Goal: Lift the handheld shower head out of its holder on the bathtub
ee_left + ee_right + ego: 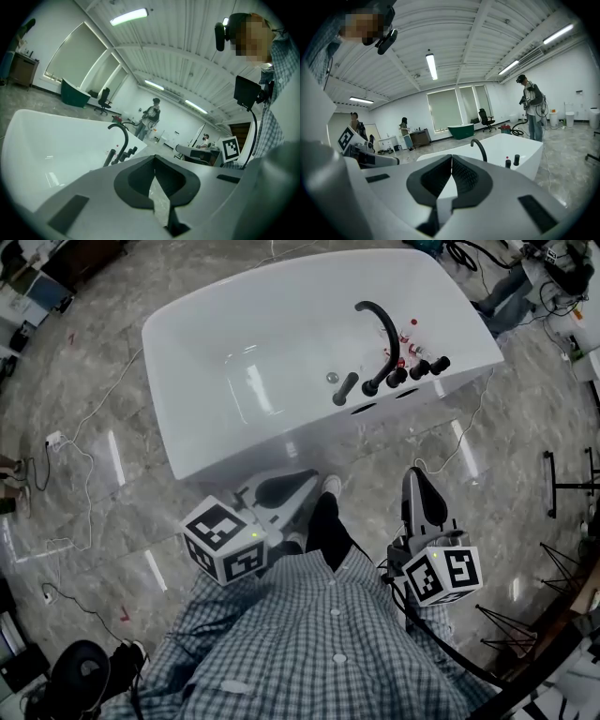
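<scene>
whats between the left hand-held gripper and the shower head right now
In the head view, the bathtub, its white side wall and rim, lies between the left hand-held gripper and the shower head.

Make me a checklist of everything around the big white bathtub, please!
Surface: shiny grey stone floor; white bathtub stands on it.
Job's things: black handheld shower head sits in its holder on the tub's rim, beside the curved spout and knobs.
Clutter: small red bits by the spout; cannot tell what.
Grippers: left gripper and right gripper both shut, empty, short of the tub.
Cables: white socket block and its cord on the floor left of the tub; a second white cord at right.
Surroundings: a standing person, a green tub, an office chair.
</scene>
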A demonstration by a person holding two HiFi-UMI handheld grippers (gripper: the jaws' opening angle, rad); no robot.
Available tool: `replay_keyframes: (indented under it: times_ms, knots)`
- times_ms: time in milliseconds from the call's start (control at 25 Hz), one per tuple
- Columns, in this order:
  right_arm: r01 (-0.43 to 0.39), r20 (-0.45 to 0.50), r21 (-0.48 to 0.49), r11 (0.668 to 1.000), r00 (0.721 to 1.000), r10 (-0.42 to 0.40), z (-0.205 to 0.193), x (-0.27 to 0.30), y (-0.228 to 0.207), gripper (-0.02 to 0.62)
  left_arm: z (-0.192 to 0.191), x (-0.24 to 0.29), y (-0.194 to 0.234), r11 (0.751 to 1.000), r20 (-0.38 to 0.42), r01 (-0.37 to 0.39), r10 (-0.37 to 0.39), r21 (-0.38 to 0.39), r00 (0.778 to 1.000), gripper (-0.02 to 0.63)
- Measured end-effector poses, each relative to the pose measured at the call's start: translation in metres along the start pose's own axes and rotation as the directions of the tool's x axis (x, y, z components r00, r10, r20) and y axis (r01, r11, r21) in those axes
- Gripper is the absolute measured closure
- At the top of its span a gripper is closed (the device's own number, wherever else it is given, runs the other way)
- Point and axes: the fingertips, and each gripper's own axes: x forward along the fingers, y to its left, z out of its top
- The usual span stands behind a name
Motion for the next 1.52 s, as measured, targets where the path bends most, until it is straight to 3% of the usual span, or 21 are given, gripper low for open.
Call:
replay_keyframes:
  times_ms: [320,800,1320,1520]
  knots:
    - [-0.068,-0.049,0.016,0.998,0.996,0.069,0.018,0.069,-0.051,0.578,0.022,0.059,0.036,0.996,-0.004,-0.070,0.070,-0.055,0.998,0.597]
    - [-0.147,-0.062,0.037,0.988,0.987,0.149,0.046,0.136,-0.110,0.578,0.070,0.126,0.072,0.986,0.029,-0.154,0.156,-0.064,0.987,0.597]
    - [-0.208,-0.139,-0.060,0.976,0.970,0.198,0.031,0.172,-0.120,0.578,0.074,0.170,0.110,0.984,-0.018,-0.175,0.175,-0.022,0.984,0.597]
    - [-0.209,-0.196,-0.077,0.975,0.962,0.191,0.005,0.191,-0.116,0.578,0.065,0.178,0.128,0.993,-0.040,-0.117,0.118,0.016,0.992,0.597]
